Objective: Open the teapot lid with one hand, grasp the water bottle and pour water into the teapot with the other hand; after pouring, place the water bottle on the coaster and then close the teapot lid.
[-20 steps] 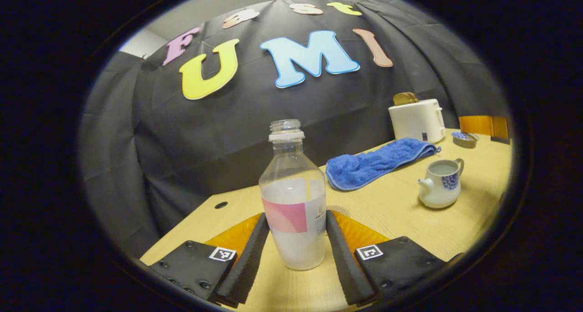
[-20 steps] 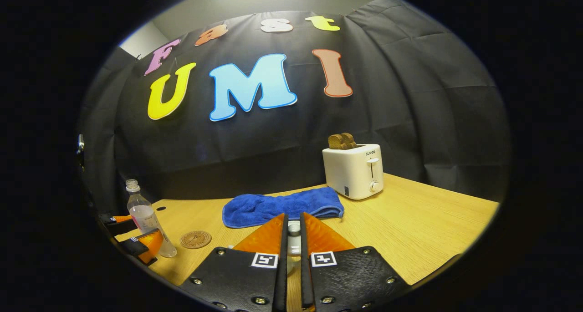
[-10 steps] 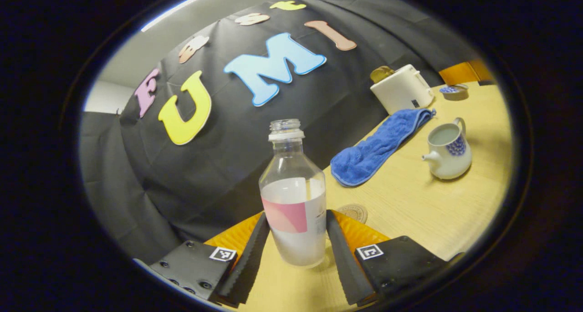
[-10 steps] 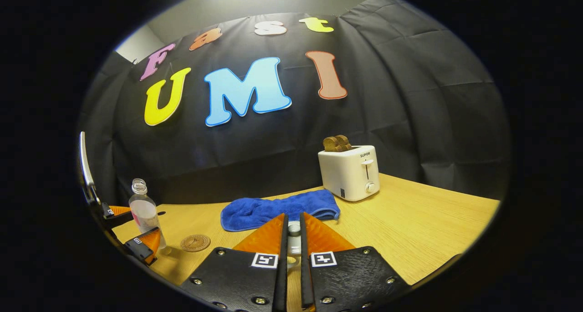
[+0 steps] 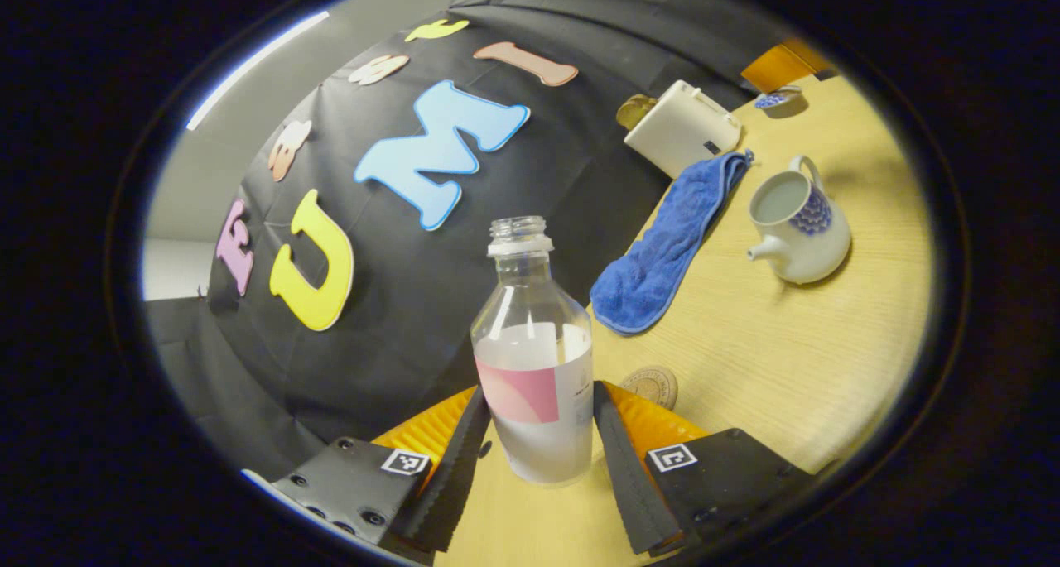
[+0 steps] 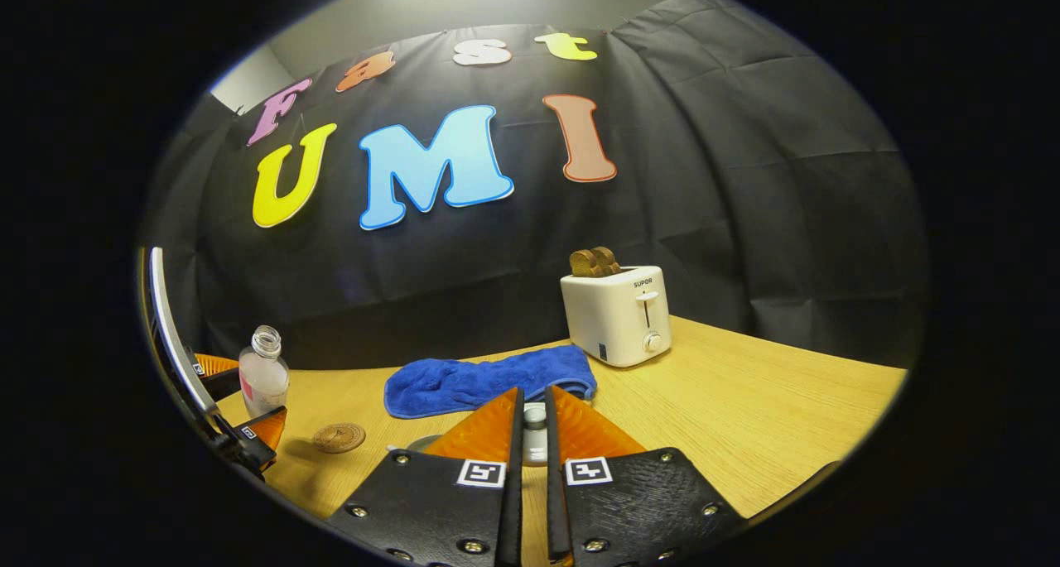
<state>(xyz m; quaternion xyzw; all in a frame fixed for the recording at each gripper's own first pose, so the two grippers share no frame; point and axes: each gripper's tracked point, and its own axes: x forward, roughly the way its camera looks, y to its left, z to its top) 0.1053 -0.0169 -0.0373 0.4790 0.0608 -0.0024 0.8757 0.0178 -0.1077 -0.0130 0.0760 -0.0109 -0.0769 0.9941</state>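
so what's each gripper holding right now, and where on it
The left gripper grips the water bottle by its lower body, at the label. The right gripper pinches the teapot lid's knob.

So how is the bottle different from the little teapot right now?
The bottle is clear plastic with a pink label, while the teapot is white china with a blue pattern. The bottle is held off the table between the left tongs; the teapot stands on the table, untouched. The bottle is tall and narrow, the teapot squat and round. Both are open on top, and both hold some water.
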